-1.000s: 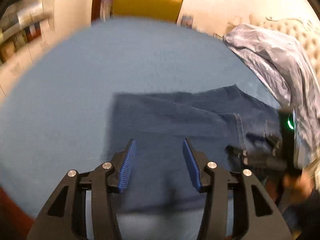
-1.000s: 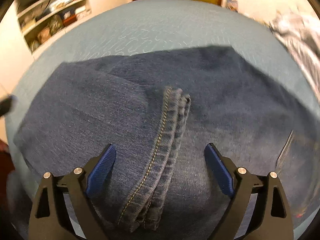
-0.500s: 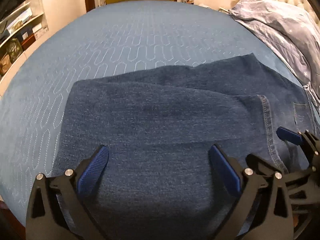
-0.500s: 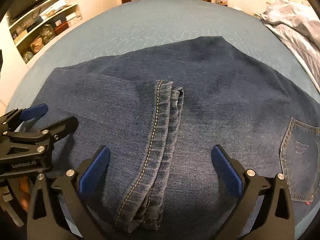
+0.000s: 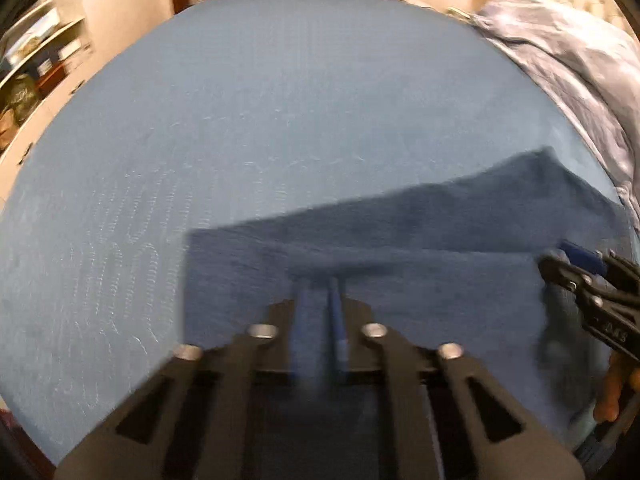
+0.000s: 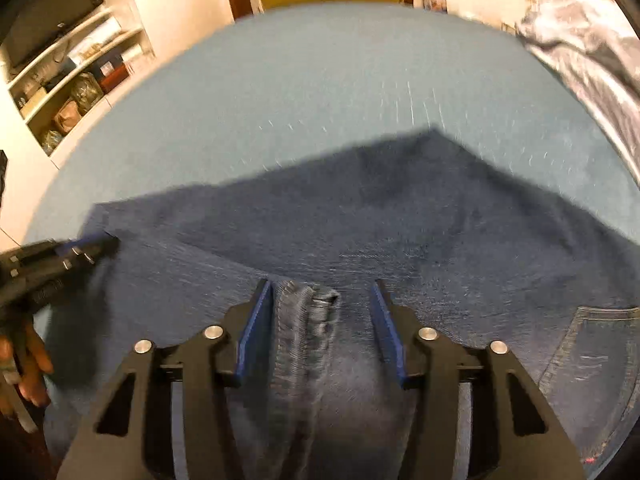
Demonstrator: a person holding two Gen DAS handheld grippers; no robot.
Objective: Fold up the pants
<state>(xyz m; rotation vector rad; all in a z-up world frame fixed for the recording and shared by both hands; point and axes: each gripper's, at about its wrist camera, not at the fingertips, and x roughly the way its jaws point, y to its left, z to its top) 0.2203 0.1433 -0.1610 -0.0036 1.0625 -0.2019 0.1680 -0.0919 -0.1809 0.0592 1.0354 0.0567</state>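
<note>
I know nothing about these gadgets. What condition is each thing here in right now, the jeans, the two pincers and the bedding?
Dark blue denim pants: folded, lying flat on the bed, back pocket up.
Stitched hem: doubled over, lying between the right gripper's pads.
Left gripper: just closed, jaws nearly together on the denim edge.
Right gripper: jaws just been closing, still apart around the hem.
Light blue quilted bedspread: spread smooth.
Grey-blue duvet: crumpled in a heap.

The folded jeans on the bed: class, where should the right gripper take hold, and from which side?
Grip the doubled hem seam of the jeans, coming from above: it is thick, raised, and already lies between the right gripper pads.
</note>
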